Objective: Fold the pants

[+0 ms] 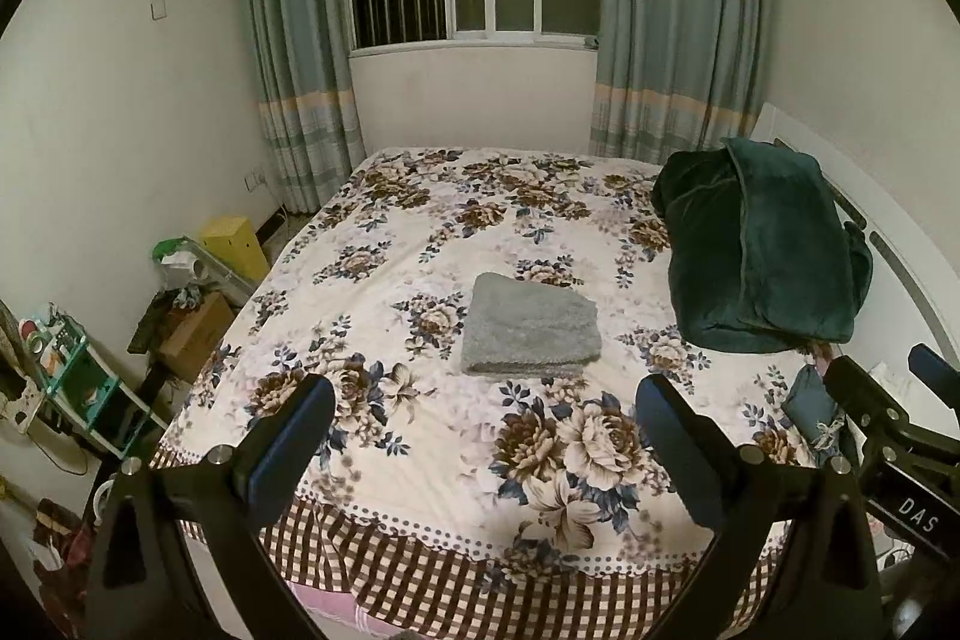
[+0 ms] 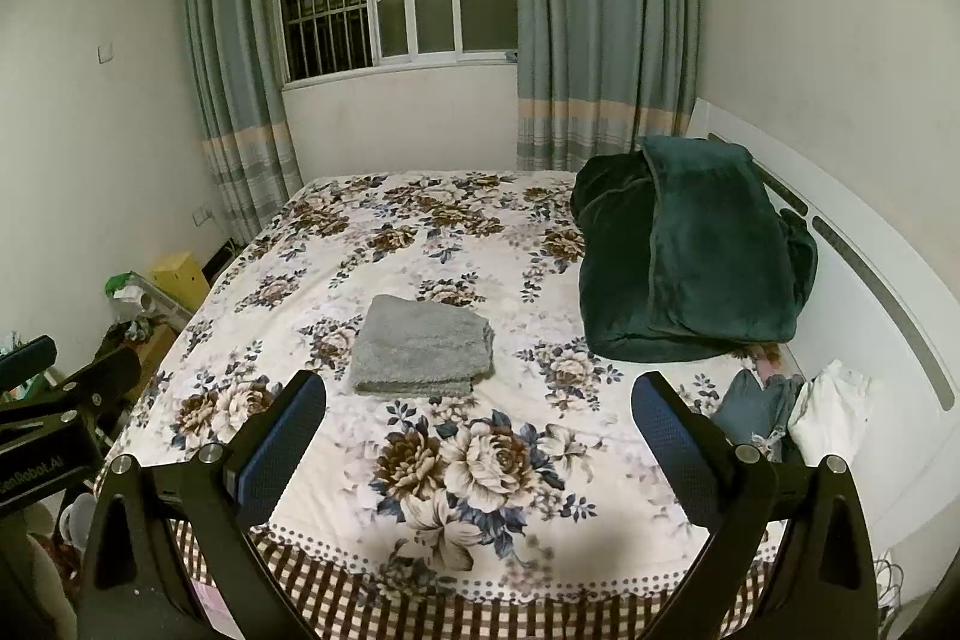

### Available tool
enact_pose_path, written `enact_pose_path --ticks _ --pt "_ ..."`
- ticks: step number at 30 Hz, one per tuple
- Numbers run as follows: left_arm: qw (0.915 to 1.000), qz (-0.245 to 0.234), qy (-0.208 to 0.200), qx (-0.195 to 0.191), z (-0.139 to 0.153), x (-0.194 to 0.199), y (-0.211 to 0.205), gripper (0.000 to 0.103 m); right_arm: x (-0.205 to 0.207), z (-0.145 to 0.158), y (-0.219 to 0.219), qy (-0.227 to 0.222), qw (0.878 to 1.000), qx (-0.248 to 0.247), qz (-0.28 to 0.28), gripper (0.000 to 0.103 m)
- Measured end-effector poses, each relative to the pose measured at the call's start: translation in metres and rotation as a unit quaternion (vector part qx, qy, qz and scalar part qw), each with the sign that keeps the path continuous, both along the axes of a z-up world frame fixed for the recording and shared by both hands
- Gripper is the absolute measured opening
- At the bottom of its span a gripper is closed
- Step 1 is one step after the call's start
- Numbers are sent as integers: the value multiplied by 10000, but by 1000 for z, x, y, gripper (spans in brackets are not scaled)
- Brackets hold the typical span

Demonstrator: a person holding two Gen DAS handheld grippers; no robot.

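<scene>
Folded grey pants (image 1: pixel 531 325) lie mid-bed on a floral bedspread (image 1: pixel 420 460). The left gripper (image 1: pixel 483 400) and right gripper (image 2: pixel 477 397) hover above the near edge, jaws spread wide, holding nothing.

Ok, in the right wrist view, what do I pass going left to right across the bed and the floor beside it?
Yellow box on the floor, then the folded grey pants mid-bed, then the dark green blanket, then the white cloth by the headboard.
</scene>
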State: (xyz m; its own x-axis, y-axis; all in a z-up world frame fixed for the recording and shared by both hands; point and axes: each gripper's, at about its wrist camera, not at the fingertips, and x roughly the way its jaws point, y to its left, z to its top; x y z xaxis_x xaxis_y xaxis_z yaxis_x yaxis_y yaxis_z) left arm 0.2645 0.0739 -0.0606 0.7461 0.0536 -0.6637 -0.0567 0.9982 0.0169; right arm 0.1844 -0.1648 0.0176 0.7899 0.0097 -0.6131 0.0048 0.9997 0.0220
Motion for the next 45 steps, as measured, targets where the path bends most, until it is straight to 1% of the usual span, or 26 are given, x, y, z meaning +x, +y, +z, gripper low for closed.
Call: enact_pose_path --ticks 20,45 --pt "9999 5 -73 79 6 -2 -7 103 -3 0 4 20 10000 59 -22 103" --pt "10000 -20 -84 48 10 -5 -10 103 -9 0 11 -14 9999 98 -79 103"
